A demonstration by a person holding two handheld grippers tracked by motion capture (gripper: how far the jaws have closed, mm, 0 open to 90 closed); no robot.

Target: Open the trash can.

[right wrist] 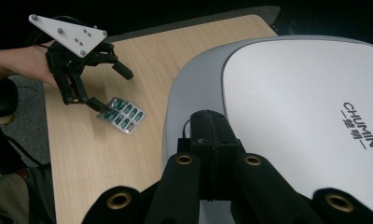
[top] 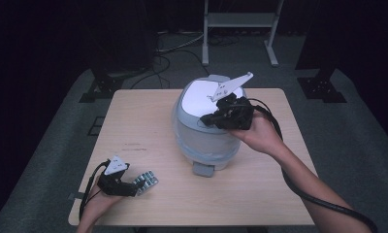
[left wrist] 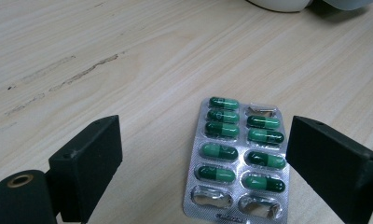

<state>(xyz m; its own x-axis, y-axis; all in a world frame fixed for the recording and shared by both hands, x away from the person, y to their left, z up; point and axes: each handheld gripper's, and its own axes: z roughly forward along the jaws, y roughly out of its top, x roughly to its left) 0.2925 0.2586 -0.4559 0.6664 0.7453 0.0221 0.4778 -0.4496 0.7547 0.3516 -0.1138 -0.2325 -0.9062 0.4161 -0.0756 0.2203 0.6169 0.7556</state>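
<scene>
**A:** Looking down from the high view, I saw your left gripper (top: 134,187) low at the near left corner of the worktop (top: 148,126), with its jaws spread wide. The blister pack (top: 146,181) lay flat on the wood between them. Were the pads touching it?

**B:** In the left gripper view you had the blister pack (left wrist: 238,158) closer to one jaw than the other. That jaw stood just beside the foil edge, and I couldn't tell if it touched. The other jaw was well apart from the foil. You gripped nothing there. Most pockets held green capsules, and three were crushed open, two at the near end and one at the far end.

**A:** And your right gripper (top: 207,120)?

**B:** You held it against the front of the rice cooker's (top: 206,141) lid, and your hand (top: 260,135) was behind it at the cooker's right side. In the right gripper view its jaws were fully together, tips at the grey rim where the lid meets the body. I couldn't tell whether anything was pinched between them.

**A:** Where was the cooker?

**B:** It stood in the middle of the worktop, lid down, white top panel up. It was well apart from the blister pack, which the right gripper view showed at the far corner under your left gripper (right wrist: 107,86).
</scene>
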